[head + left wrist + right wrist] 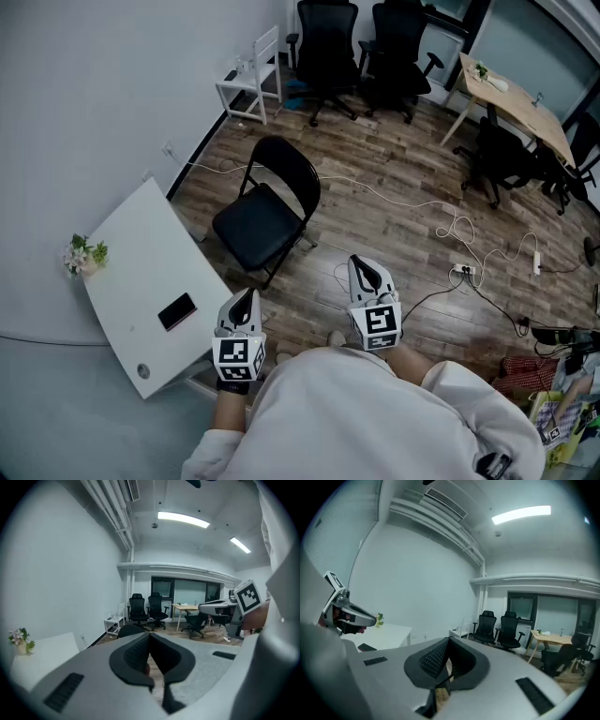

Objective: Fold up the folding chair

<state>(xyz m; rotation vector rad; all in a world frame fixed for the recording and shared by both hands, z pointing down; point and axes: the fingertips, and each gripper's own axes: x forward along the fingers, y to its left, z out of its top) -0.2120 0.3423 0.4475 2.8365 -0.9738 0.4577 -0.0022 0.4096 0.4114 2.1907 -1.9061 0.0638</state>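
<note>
The black folding chair (267, 211) stands unfolded on the wood floor, its seat facing me and its round back on the far side. Both grippers are held in front of my body, short of the chair and apart from it. My left gripper (247, 296) is shut and empty, near the corner of the white table. My right gripper (360, 264) is also shut with nothing in it, to the right of the chair's front legs. In the left gripper view the top of the chair's back (129, 629) peeks over the shut left gripper (150, 637). The right gripper (449, 642) hides the chair in its own view.
A white table (141, 281) with a phone (177, 311) and a small flower pot (84, 255) stands left of the chair by the wall. White cables (450, 225) trail over the floor to its right. Office chairs (328, 47), a white side chair (251, 80) and a wooden desk (516, 103) stand farther off.
</note>
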